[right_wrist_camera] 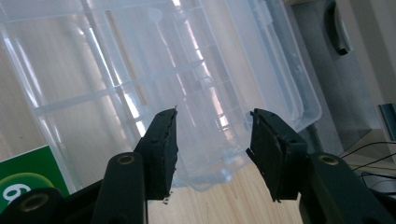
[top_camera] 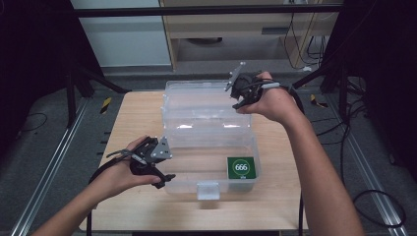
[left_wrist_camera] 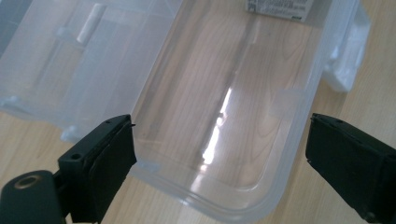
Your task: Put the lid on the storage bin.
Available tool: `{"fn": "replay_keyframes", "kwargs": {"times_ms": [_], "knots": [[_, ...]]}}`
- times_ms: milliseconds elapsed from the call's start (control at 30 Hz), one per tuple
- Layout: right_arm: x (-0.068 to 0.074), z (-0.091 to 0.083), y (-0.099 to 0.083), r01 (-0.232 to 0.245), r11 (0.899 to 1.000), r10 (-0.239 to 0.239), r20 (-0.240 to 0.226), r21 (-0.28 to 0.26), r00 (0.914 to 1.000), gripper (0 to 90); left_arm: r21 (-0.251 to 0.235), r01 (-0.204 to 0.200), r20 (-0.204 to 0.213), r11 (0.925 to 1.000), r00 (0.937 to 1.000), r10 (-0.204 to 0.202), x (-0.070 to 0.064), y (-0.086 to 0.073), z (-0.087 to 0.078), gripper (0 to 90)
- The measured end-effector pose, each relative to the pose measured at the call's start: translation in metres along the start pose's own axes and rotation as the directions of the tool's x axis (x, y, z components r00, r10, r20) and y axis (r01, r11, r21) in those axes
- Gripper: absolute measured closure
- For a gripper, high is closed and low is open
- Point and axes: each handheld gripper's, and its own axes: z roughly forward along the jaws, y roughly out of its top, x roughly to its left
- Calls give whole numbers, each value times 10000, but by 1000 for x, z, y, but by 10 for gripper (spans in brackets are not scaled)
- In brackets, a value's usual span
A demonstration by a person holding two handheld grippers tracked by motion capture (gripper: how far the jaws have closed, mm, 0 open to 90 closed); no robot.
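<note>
Sitting open in the middle of the worktop [top_camera: 133, 206], the clear plastic box [top_camera: 212, 162] had its lid [top_camera: 201, 105] thrown back toward the far edge and a green card [top_camera: 241, 167] lying in its near right corner. The box looked light and slick, so a push on one wall could slide it, and the raised lid could drop if nudged from behind. The left gripper [top_camera: 164, 179] hovered at the box's near left corner, jaws spread wide and empty, one to each side of the box's end in its own view. The right gripper [top_camera: 241, 102] hung above the lid's far right corner, hand raised with wrist bent down, jaws part open, holding nothing.
</note>
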Motion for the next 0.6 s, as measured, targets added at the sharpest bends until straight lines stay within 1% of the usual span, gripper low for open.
{"fn": "replay_keyframes", "kwargs": {"times_ms": [33,67,100,133,233,300,367,400,467,500,600], "knots": [[2,1,2,71,10000,-70,-36,60,10000,513,-29,-12,194,10000,9998,13,3,1,2,79],[4,4,4,179,9998,-178,-126,111,9998,514,-1,50,260,10000,9996,-50,4,2,4,81],[7,6,6,247,9996,-244,-172,159,9996,515,224,268,318,9994,9991,-275,4,2,5,81],[10,10,9,424,9989,-418,-288,207,9987,524,322,225,354,9992,9991,-237,5,3,7,80],[11,14,13,460,9987,-450,-378,238,9983,530,433,95,603,9990,9981,-121,3,9,10,74],[12,17,15,627,9975,-608,-533,338,9967,544,435,45,696,9990,9975,-75,2,12,12,70],[13,21,17,694,9966,-663,-682,446,9955,552,517,-144,797,9986,9968,102,1,16,16,63],[14,23,19,820,9956,-784,-763,453,9940,557,531,-193,844,9984,9963,148,1,16,17,63],[16,26,22,922,9941,-871,-856,573,9925,562,590,-220,907,9980,9957,166,1,17,20,64],[18,28,24,1128,9907,-1060,-886,755,9904,573,773,-398,935,9962,9951,325,1,17,22,78],[20,31,27,1192,9898,-1119,-925,778,9894,590,786,-422,982,9960,9946,344,0,17,22,83]]}}
